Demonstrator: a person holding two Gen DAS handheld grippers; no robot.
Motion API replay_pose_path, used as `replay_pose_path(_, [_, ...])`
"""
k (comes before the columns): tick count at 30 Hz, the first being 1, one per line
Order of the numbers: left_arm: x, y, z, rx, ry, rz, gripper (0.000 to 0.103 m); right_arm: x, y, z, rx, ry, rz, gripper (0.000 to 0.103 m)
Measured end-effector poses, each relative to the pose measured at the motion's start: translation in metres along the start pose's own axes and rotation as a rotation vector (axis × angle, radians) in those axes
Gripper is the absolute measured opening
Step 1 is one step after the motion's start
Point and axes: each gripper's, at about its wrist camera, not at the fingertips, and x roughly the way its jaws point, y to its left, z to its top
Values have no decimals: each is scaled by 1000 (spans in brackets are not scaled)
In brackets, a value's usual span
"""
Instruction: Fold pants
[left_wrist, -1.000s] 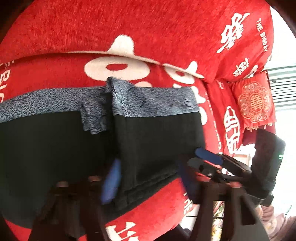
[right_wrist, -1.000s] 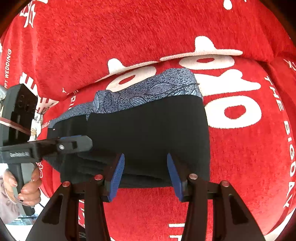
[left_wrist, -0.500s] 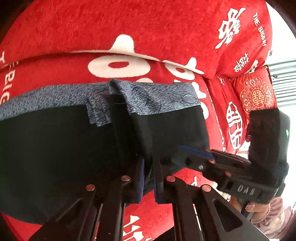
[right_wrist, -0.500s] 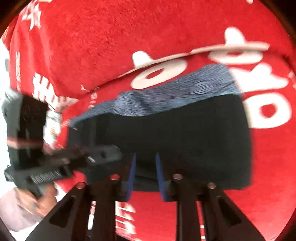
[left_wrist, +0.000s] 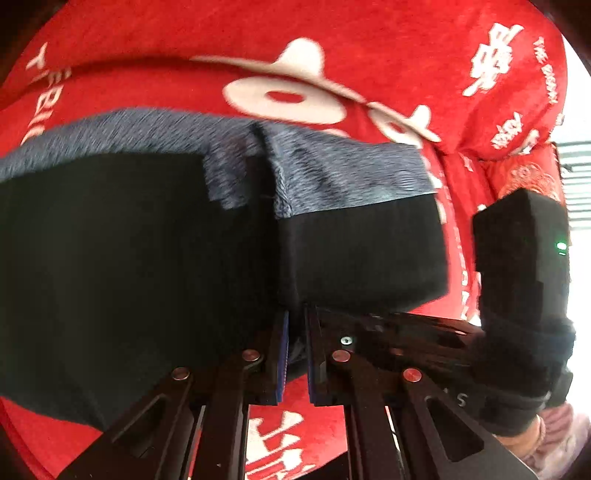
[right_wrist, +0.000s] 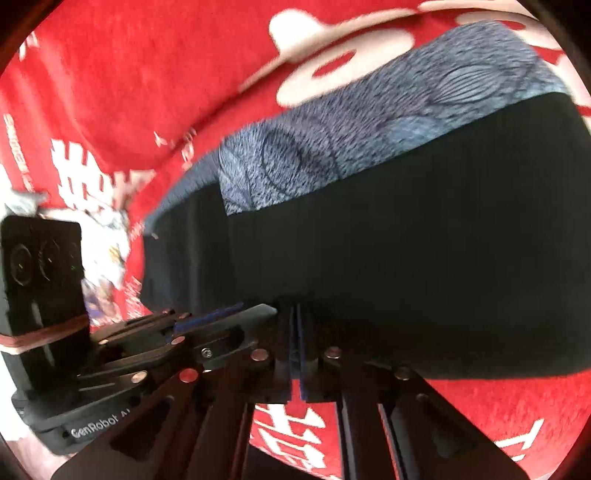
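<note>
Black pants (left_wrist: 140, 258) with a blue-grey patterned waistband (left_wrist: 332, 177) lie folded on a red sofa cover (left_wrist: 184, 44) printed with white characters, the waistband along the far side and the black cloth reaching toward the cameras. Both views are smeared by motion blur, so the layers of the fold are hard to separate; a dark crease runs down the middle of the bundle in the left wrist view, and what lies under it cannot be made out.

The left gripper (left_wrist: 295, 354) is pinched on the pants' near edge, its blue pads nearly together with dark cloth caught between them. The right gripper (right_wrist: 295, 343) is likewise closed on the near hem of the pants (right_wrist: 406, 258), pads almost touching; the cloth inside them is barely visible. The two grippers sit just beside each other: the right gripper's body (left_wrist: 517, 295) fills the right side of the left view, cut off by the frame, and the left gripper's body (right_wrist: 110, 350) crowds the near left of the right view.

Bare red cover (right_wrist: 498, 417) shows in front of the hem and beyond the waistband (right_wrist: 388, 122). A red patterned cushion (left_wrist: 524, 177) peeks out at far right, mostly hidden.
</note>
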Motion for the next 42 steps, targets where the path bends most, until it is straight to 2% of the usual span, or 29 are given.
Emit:
replay_pose_path(4, [-3,3,-2,-13,-18,-8,9,-11,3,4,-38,6,6,4])
replay_pose_path(7, [-1,1,-1,-2,-14,0,9,-51,4,12,-117,-84,-7,6])
replay_pose_path(9, [-1,1,0,-1,-15,2,9,-82,-7,26,-134,-161,-47,29])
replay_pose_path(10, [-1,1,1,-3,-15,2,9,-93,-15,33,-122,-190,-71,55])
replay_pose_path(11, [0,0,1,-5,-14,2,9,-103,-27,40,-97,-221,-100,64])
replay_pose_path(13, [-1,0,2,-8,-14,3,9,-117,-50,56,-47,-270,-144,64])
replay_pose_path(15, [-1,0,3,-6,-15,5,9,-118,-73,71,5,-281,-166,64])
replay_pose_path(16, [-1,0,2,-5,-15,7,9,-113,-88,78,45,-266,-151,63])
replay_pose_path(19, [-4,-1,2,-2,-22,20,9,-81,-114,95,140,-143,-52,52])
replay_pose_path(20, [-5,-1,2,-3,-23,29,9,-71,-114,98,148,-115,-63,52])
replay_pose_path(21, [-7,-2,2,-4,-26,43,9,-70,-107,100,123,-117,-87,52])
replay_pose_path(22, [-10,-4,2,-5,-35,69,14,-68,-96,101,77,-107,-130,52])
replay_pose_path(24, [-15,-5,2,-5,-58,113,36,-60,-65,96,-96,-89,-319,53])
replay_pose_path(25, [-20,-5,2,-5,-78,144,56,-52,-50,93,-180,-90,-414,59])
replay_pose_path(26, [-23,-5,1,-7,-94,164,62,-46,-38,88,-242,-100,-490,63])
replay_pose_path(28, [-28,-2,2,-18,-106,197,62,-40,-23,84,-304,-123,-580,65])
replay_pose_path(31, [-37,8,1,-31,-133,251,62,-54,-9,79,-284,-191,-664,65])
replay_pose_path(32, [-39,11,1,-32,-140,265,62,-66,-1,72,-278,-245,-671,65])
replay_pose_path(33, [-41,15,0,-35,-144,272,62,-75,6,67,-274,-279,-640,65])
replay_pose_path(34, [-42,20,-2,-42,-146,279,62,-81,14,63,-267,-302,-579,65])
replay_pose_path(35, [-43,24,-3,-50,-145,284,62,-86,21,59,-252,-299,-472,65])
replay_pose_path(37, [-44,32,-8,-67,-143,296,62,-70,37,59,-227,-220,-305,65])
replay_pose_path(39, [-47,37,-12,-79,-146,309,62,-52,54,62,-250,-170,-267,65])
replay_pose_path(40, [-50,39,-14,-80,-149,312,62,-40,65,59,-274,-161,-275,65])
replay_pose_path(42, [-55,43,-19,-81,-158,321,62,-9,89,57,-328,-131,-363,64])
